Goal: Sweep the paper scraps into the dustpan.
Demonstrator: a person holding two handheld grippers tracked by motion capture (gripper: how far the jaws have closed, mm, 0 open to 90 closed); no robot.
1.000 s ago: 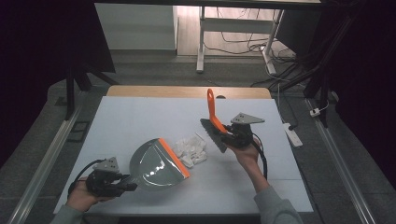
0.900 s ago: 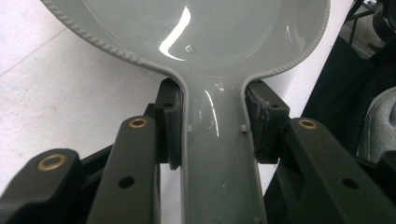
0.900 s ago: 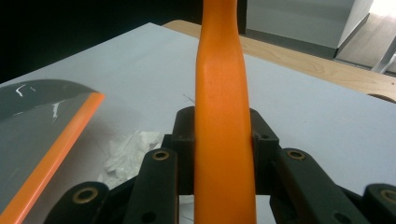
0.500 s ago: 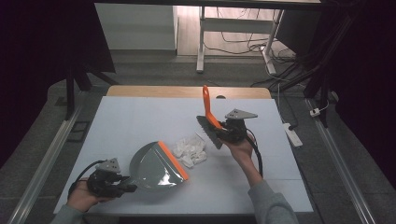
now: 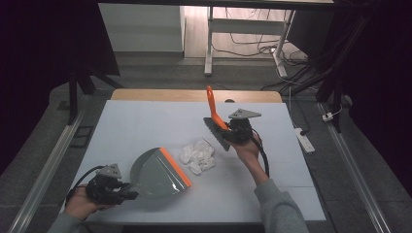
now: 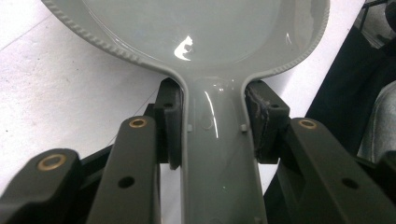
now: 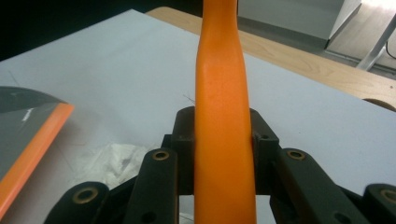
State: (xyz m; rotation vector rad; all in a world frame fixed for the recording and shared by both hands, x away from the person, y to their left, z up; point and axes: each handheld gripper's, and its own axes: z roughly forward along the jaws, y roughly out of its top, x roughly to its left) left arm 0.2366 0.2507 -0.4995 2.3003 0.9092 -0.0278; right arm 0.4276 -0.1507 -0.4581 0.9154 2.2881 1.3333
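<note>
A grey dustpan with an orange lip lies on the white table, lip toward a heap of crumpled white paper bits. My left gripper is shut on the dustpan's handle, pads pressing both sides. My right gripper is shut on the orange handle of a small brush, whose dark bristle head hangs just right of and above the paper heap. In the right gripper view the paper bits and the dustpan's orange lip lie at lower left.
The white table top has a wooden strip along its far edge. Beyond it stand a desk frame and cables on the floor. A white power strip lies off the table's right side.
My right gripper has carried the brush leftward and slightly down, closer to the paper heap. The left gripper and dustpan have stayed put.
</note>
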